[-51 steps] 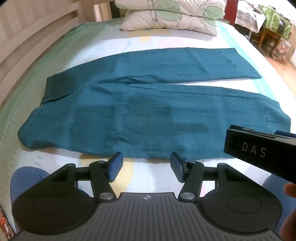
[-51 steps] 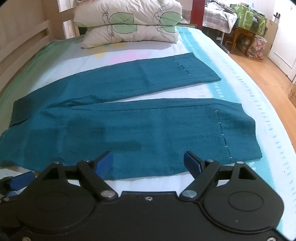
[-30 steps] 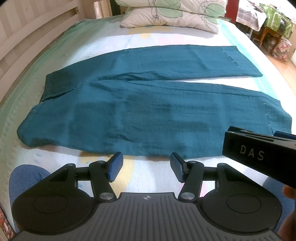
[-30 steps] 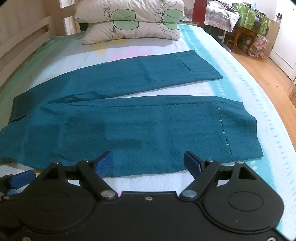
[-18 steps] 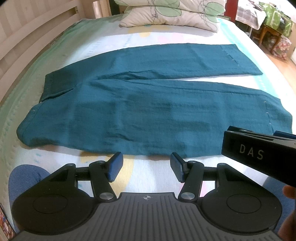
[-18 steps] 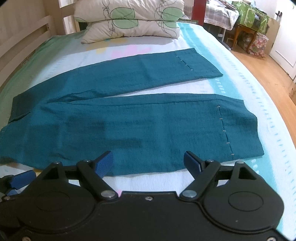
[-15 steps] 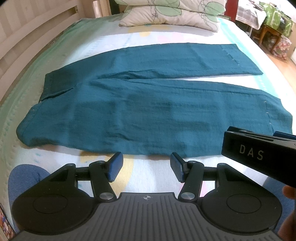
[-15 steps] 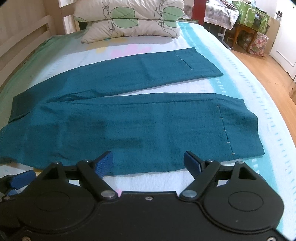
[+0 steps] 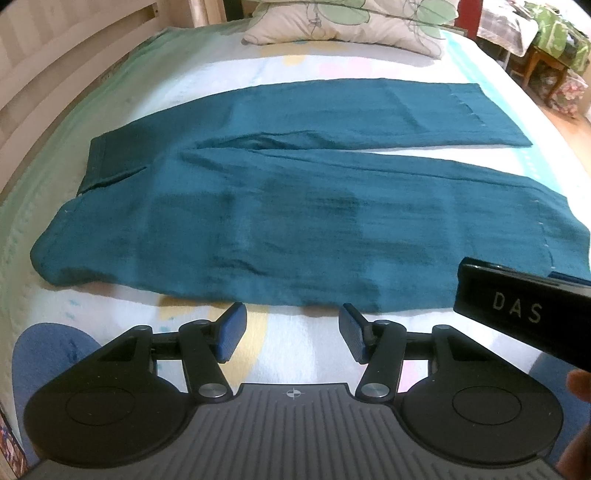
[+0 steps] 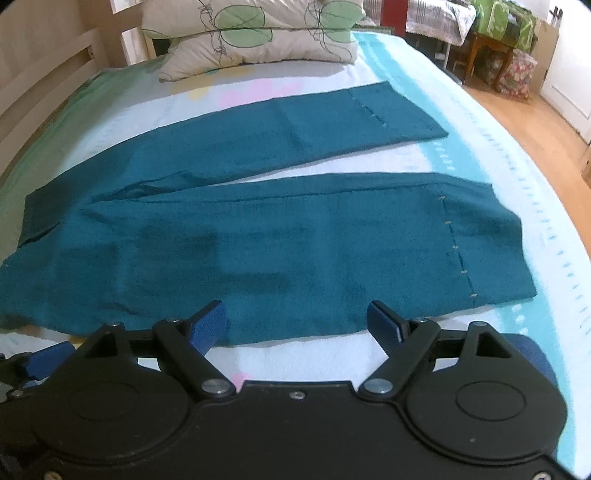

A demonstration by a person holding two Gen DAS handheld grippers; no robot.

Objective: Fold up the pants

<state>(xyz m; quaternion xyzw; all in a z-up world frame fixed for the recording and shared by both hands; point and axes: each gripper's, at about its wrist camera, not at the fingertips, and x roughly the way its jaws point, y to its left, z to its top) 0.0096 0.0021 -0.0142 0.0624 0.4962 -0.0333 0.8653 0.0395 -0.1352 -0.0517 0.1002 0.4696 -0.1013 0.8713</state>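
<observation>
Teal pants lie flat on the bed, waistband at the left, two legs spread in a V toward the right. They also show in the right wrist view. My left gripper is open and empty, just short of the near leg's front edge. My right gripper is open and empty, at the near leg's front edge, nearer the hem. The right gripper's black body shows at the right of the left wrist view.
The pants lie on a pale patterned bedsheet. Two leaf-print pillows are stacked at the far end. A wooden bed rail runs along the left. Wooden floor and furniture lie past the right side.
Both grippers have crept slightly forward toward the pants' near edge and stay open. The pants have not moved.
</observation>
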